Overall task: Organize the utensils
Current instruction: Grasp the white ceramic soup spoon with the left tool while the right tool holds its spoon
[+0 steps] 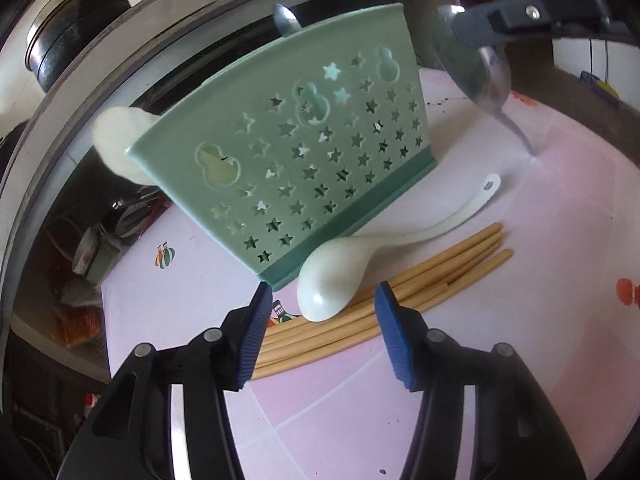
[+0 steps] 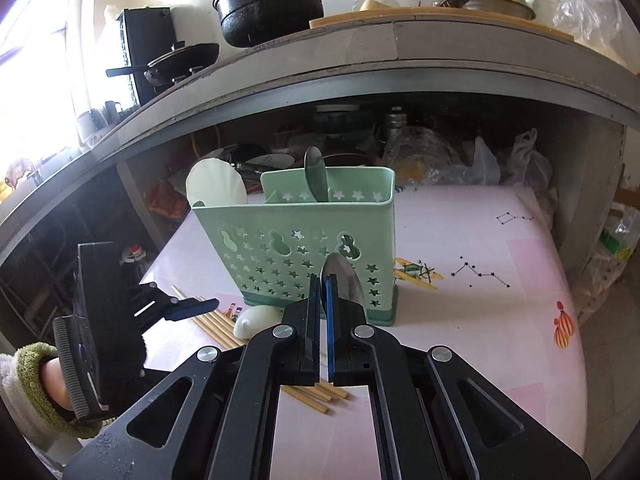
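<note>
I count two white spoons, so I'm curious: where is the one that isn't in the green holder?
The loose white spoon lies on the pink table, right in front of the green holder, its bowl resting on the chopsticks, just ahead of the left gripper.

A pale green utensil holder (image 2: 320,256), pierced with star and gourd cut-outs above a darker green base, stands upright on the table. A white ladle (image 2: 216,182) rises from its left compartment and a metal spoon (image 2: 316,174) from a rear one. Just in front of the holder a white soup spoon (image 1: 340,280) lies bowl-down, its handle curving away along the holder's base and its bowl resting on a loose bundle of bamboo chopsticks (image 1: 432,276). A second metal spoon (image 2: 344,280) stands bowl-up before the holder's right part.
</note>
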Available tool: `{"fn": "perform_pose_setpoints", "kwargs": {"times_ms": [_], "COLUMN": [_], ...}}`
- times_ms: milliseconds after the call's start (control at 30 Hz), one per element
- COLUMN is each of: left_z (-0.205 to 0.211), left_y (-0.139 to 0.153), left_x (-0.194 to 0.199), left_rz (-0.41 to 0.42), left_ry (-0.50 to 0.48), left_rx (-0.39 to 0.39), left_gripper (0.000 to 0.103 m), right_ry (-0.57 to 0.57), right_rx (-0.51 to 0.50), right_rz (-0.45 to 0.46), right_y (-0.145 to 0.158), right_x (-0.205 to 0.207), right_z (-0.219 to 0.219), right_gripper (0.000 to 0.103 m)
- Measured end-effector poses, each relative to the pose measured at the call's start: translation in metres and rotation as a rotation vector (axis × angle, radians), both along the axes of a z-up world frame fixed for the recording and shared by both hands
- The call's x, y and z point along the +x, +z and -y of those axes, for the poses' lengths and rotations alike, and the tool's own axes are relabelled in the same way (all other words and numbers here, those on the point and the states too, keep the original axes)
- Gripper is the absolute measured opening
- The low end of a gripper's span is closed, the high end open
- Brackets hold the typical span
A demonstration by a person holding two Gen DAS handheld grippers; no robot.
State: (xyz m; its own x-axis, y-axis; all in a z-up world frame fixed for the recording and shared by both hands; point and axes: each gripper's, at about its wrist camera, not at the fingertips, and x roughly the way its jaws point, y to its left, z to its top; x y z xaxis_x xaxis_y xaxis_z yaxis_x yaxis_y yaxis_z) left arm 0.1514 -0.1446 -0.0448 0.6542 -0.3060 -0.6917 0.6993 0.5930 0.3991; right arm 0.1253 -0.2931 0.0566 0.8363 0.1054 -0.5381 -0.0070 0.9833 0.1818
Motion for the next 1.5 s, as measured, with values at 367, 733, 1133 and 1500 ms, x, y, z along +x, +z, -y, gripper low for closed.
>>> {"fn": "perform_pose_setpoints", "kwargs": {"times_ms": [367, 733, 1133, 1500], "left_z": [0.001, 0.005, -0.01, -0.016], "left_y": [0.0, -0.008, 0.016, -0.006], "left_x": [0.008, 0.014, 0.04, 0.058], "left_rz": [-0.03, -0.018, -0.123, -0.278], "left_ry": [0.023, 0.031, 0.106, 0.127], "left_rx": [0.001, 0.013, -0.222, -0.267], "left_gripper": [0.04, 0.027, 0.01, 0.01], "right_ry": [0.005, -0.009, -0.014, -0.022], "right_rx": [0.049, 0.076, 0.085, 0.085], "right_rz": [0.02, 0.023, 0.02, 0.013], "right_y": [0.002, 0.002, 0.001, 0.0], "right_x": [-0.005, -0.008, -0.007, -0.005], "right_z": [0.015, 0.02, 0.023, 0.023], "right_gripper": [0.001, 0.001, 0.001, 0.002]}}
